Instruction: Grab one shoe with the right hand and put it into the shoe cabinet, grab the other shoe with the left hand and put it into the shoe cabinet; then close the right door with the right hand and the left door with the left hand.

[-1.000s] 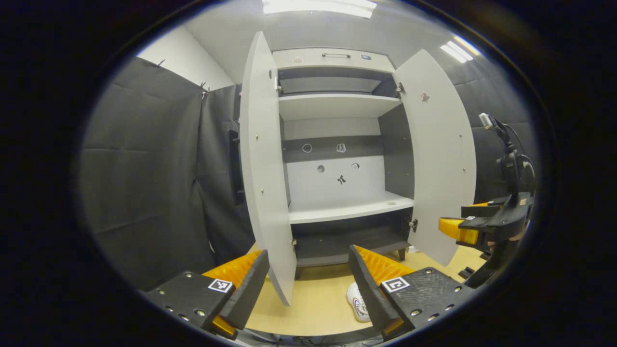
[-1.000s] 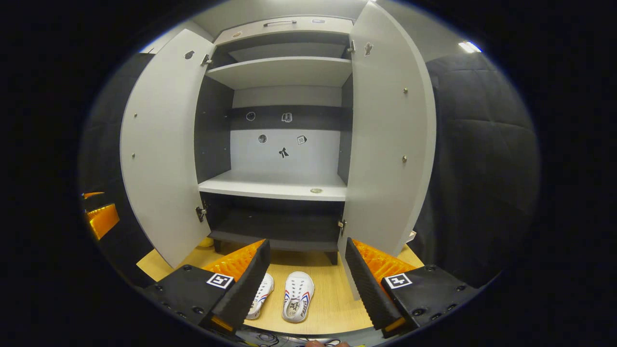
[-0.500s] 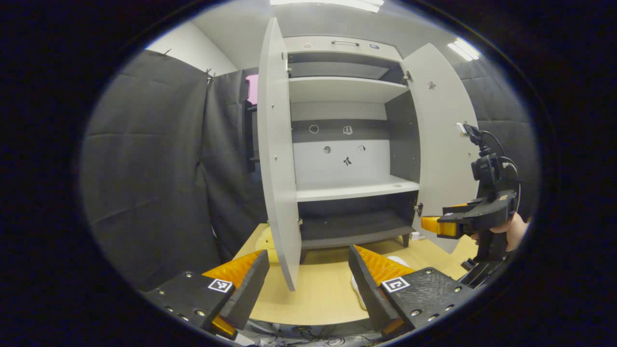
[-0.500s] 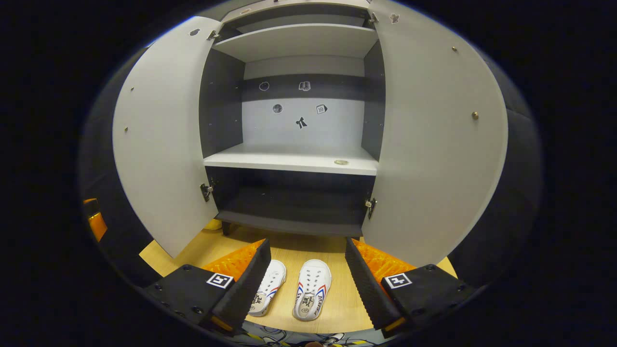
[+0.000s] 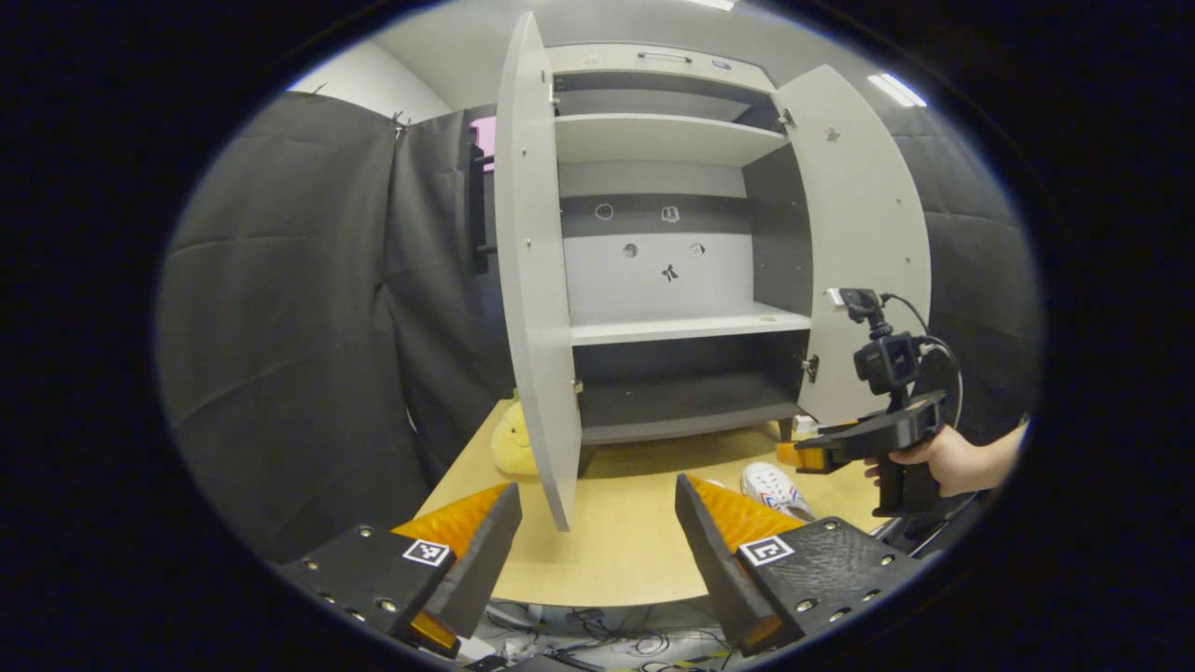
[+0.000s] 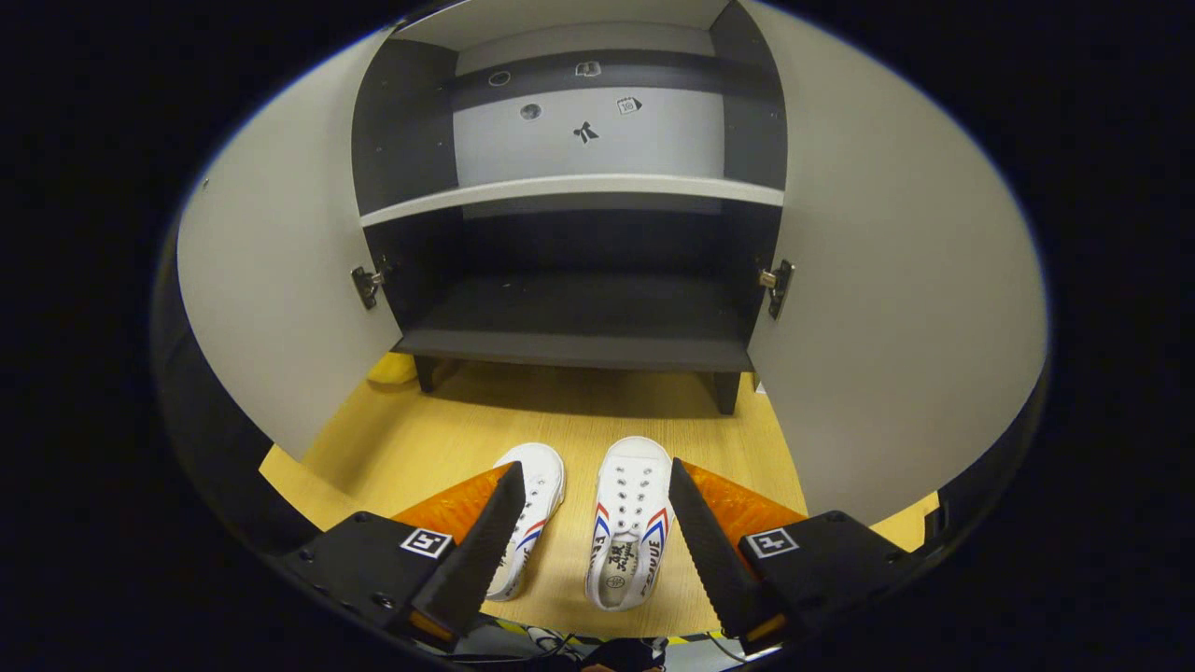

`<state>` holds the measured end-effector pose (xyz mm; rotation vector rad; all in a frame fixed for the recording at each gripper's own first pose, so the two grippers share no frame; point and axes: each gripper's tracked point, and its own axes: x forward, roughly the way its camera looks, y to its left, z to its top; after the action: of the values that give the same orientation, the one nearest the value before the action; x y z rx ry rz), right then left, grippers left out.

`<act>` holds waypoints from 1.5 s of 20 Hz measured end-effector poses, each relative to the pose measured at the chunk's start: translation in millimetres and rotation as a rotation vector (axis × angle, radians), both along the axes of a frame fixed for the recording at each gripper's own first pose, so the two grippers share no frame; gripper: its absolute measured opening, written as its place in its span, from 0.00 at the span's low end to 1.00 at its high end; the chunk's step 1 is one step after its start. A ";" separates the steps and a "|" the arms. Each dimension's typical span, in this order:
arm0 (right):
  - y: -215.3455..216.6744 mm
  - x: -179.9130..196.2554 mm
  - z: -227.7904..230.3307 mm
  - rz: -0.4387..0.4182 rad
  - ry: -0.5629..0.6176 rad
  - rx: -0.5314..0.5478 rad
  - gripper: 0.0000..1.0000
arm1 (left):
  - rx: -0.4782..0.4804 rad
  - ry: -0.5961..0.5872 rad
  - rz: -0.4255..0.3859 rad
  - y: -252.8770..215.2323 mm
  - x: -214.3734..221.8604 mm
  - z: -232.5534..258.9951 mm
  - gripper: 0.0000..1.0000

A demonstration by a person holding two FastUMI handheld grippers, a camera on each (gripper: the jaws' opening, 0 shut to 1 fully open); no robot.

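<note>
Shoes sit side by side on the wooden bench (image 6: 420, 439) — the left shoe (image 6: 532, 509) partly behind the right claw's (image 6: 590, 532) left finger, the right shoe (image 6: 630, 523) between its spread, empty fingers. Ahead stands the shoe cabinet (image 6: 579, 317), both doors wide open. The left claw (image 5: 597, 551) hangs open too — empty, facing the left door's edge (image 5: 532, 280).

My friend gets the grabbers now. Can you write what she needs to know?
Right gripper: open, empty, above the two white shoes on the wooden floor, in front of the cabinet.
Left gripper: open, empty, farther back, facing the left door.
Both doors, left and right, stand open; shelves are bare.
Done: nothing.
Left: put in each shoe, then close both doors.
</note>
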<state>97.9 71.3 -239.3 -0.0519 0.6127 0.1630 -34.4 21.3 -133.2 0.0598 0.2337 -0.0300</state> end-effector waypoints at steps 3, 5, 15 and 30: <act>9.0 2.1 -28.0 0.023 0.056 0.003 0.96 | -0.005 0.010 0.013 0.3 -4.3 -4.7 0.96; 12.9 4.7 -44.8 0.030 0.087 0.004 0.96 | -0.007 0.017 0.026 3.0 -7.5 -6.7 0.96; -1.2 14.8 -117.8 -0.005 0.238 -0.114 0.98 | 0.004 0.067 0.073 14.7 -15.3 -28.5 0.97; -7.2 6.6 -151.2 0.152 0.299 -0.444 0.52 | 0.019 0.082 0.073 8.2 -19.4 -35.8 0.96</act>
<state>104.5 64.1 -390.4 -0.5113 0.9359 0.1810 -53.8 29.5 -169.0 0.0695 0.3175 0.0423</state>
